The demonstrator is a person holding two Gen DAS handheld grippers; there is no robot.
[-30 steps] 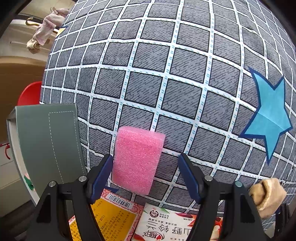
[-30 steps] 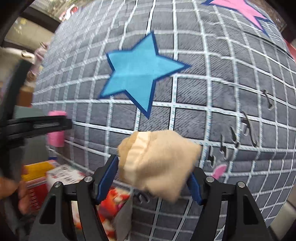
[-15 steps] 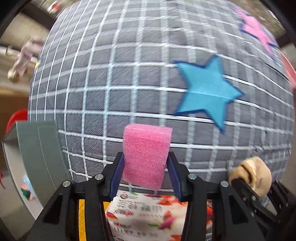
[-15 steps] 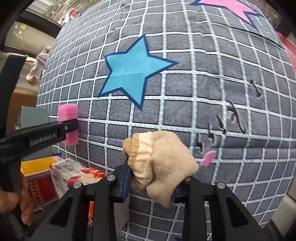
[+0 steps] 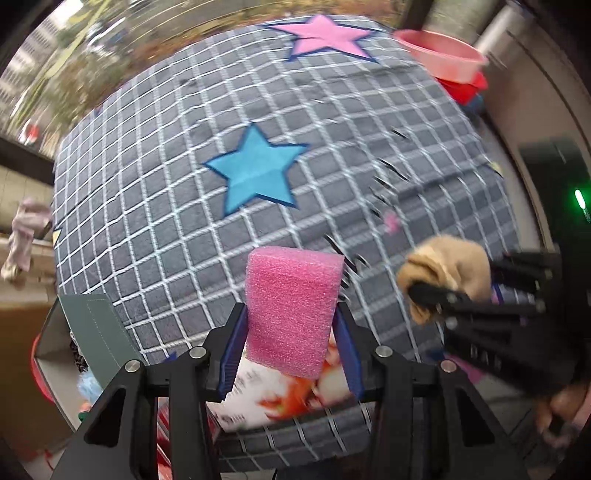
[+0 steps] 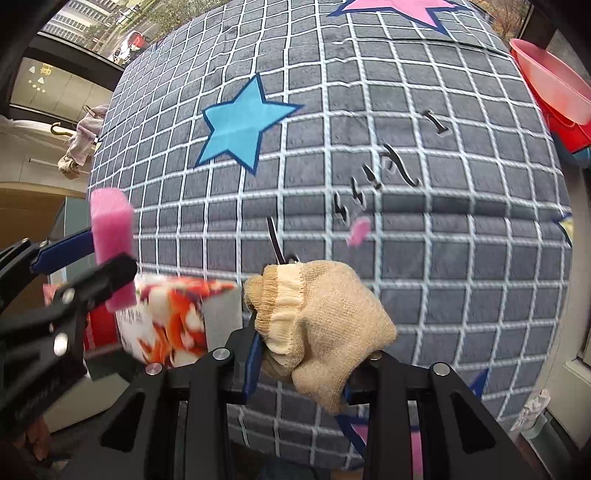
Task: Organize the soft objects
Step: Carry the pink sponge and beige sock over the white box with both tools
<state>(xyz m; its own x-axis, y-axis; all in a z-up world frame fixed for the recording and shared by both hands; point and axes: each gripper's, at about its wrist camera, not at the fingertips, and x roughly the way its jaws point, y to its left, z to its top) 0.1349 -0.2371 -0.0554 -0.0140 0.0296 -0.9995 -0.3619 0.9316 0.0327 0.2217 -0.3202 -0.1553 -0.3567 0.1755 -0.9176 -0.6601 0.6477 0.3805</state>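
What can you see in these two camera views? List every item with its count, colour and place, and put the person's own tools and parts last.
Blanket: one, grey with white grid, fills both views.
Blue star: one, printed mid-blanket.
Pink star: one, printed at the far edge.
Basins: two stacked, pink over red, beyond the blanket's far right corner.
Green box: one, open, at the near left edge.
Printed packs: at least two, red, orange and white, near edge.
Hanging cloth: one, pale, far left.
Sponge: one, pink, in the left gripper.
Sock: one, beige, bunched in the right gripper.
Hand: one, partly visible, lower right of the left view.
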